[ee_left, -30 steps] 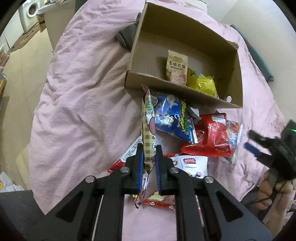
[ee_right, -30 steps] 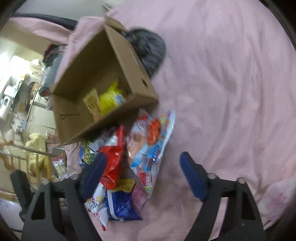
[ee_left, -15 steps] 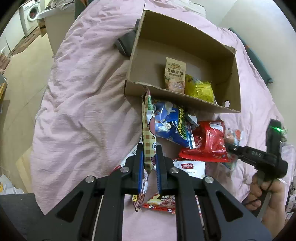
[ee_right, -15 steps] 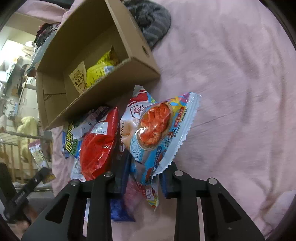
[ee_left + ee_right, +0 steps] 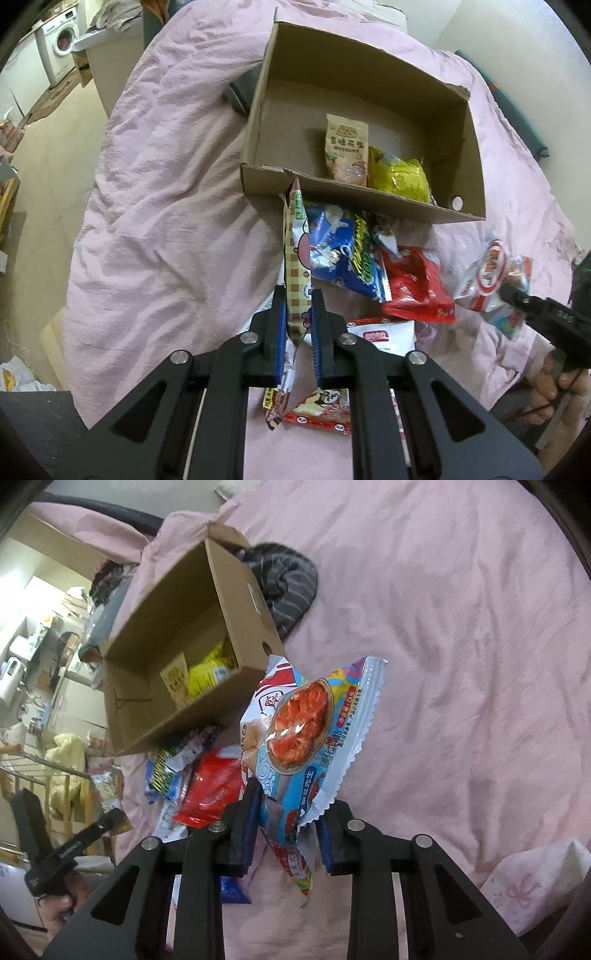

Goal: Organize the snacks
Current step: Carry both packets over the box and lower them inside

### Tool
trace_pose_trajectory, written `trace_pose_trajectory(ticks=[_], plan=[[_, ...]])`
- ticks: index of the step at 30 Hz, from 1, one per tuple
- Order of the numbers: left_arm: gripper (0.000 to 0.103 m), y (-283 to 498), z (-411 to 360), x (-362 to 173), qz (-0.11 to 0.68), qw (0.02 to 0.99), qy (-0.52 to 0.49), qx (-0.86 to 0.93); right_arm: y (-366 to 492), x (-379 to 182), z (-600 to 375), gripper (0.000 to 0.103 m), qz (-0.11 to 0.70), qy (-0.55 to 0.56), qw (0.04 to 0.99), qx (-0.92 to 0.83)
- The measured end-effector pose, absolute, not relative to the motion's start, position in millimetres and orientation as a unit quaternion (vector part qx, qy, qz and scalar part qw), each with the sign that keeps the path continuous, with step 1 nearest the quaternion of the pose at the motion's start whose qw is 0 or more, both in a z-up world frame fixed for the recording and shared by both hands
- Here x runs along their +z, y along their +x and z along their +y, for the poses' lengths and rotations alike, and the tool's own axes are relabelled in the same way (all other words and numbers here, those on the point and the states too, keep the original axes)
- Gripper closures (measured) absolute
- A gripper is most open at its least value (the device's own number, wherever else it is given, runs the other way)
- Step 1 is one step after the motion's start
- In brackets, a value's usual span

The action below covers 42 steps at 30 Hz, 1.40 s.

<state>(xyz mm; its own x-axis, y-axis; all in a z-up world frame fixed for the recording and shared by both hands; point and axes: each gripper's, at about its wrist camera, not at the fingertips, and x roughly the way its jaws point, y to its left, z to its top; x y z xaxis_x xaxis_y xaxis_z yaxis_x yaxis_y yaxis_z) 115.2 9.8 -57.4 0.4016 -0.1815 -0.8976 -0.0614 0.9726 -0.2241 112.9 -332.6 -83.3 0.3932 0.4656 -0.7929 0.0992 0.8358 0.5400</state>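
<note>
Presently, left gripper (image 5: 298, 317): jaws clamped on a tall checkered snack packet (image 5: 295, 254). Right gripper (image 5: 290, 827): jaws clamped on a light-blue shrimp-chip bag (image 5: 310, 731), beside the open cardboard box (image 5: 236, 602).

A bed (image 5: 155, 192) under a wrinkled pink sheet fills most of both views. Left of the bed lies a pale tiled floor (image 5: 40, 155), and beyond it stands a white washing machine (image 5: 55, 40). A plain cream wall (image 5: 517, 33) rises behind the bed.

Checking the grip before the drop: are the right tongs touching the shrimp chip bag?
Touching. The right wrist view shows the right tongs pinching the shrimp chip bag's lower end.
</note>
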Motion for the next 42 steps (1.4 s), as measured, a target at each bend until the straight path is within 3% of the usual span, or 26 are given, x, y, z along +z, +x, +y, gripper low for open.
trace_pose_trajectory(ticks=[10,16,28,42], plan=[[0.094,115.2,21.8,-53.7,0.529,0.841,-0.108,-0.012,107.7,-40.8,-329.7,0.074,0.466,0.265,0.831,0.147],[0.094,116.8,20.3,-21.5,0.507,0.856,-0.102,-0.028,119.5,-13.7,-312.4,0.074,0.443,0.261,0.838,0.181],[0.094,161.2,6.4,30.7,0.467,0.881,-0.055,-0.055,170.7,17.9,-262.3,0.074,0.433,0.226,0.843,0.226],[0.094,220.0,-15.1,15.1,0.465,0.883,-0.013,-0.061,235.7,4.9,-233.5,0.074,0.452,0.183,0.843,0.226]])
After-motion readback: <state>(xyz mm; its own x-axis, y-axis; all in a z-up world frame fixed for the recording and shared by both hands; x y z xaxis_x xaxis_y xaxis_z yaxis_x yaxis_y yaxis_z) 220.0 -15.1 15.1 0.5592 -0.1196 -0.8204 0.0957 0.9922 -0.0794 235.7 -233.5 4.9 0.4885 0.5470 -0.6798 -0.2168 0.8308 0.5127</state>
